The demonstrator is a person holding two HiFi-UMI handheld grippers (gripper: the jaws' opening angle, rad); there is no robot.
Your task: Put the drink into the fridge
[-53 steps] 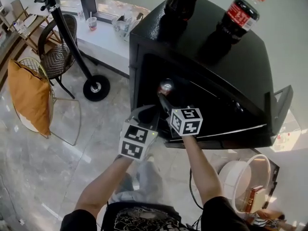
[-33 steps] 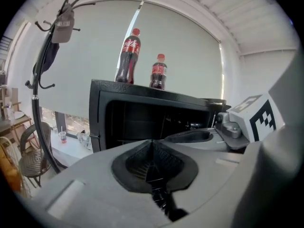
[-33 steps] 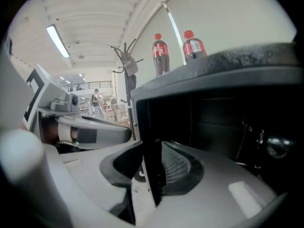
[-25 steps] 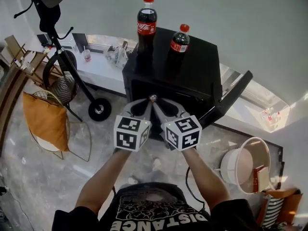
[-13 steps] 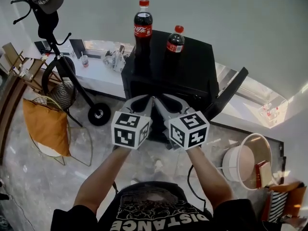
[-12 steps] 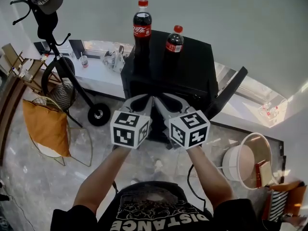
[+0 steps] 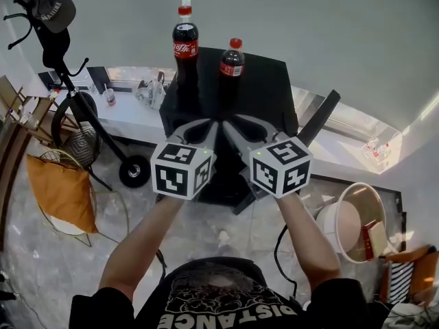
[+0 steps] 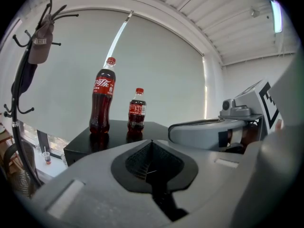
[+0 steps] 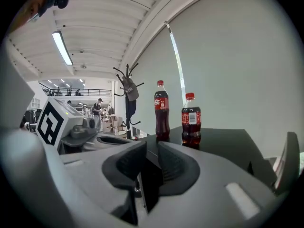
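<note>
The left gripper has its jaws pressed together on nothing. Beyond it, the tall cola bottle and the shorter cola bottle stand upright on top of the black fridge; they look full, heavy and smooth, so the labelled body is the best place to grip. The right gripper has its jaws a crack apart and empty, and the grippers hide the fridge's inside, its open door showing only edge-on.

At top centre, the boxy black fridge carries a tall dark cola bottle and a shorter dark cola bottle, both with red caps and red labels. The grey plastic left gripper and grey plastic right gripper bear white cubes patterned with black squares. At lower left, an orange fabric cushion shows against the grey marbled floor.
</note>
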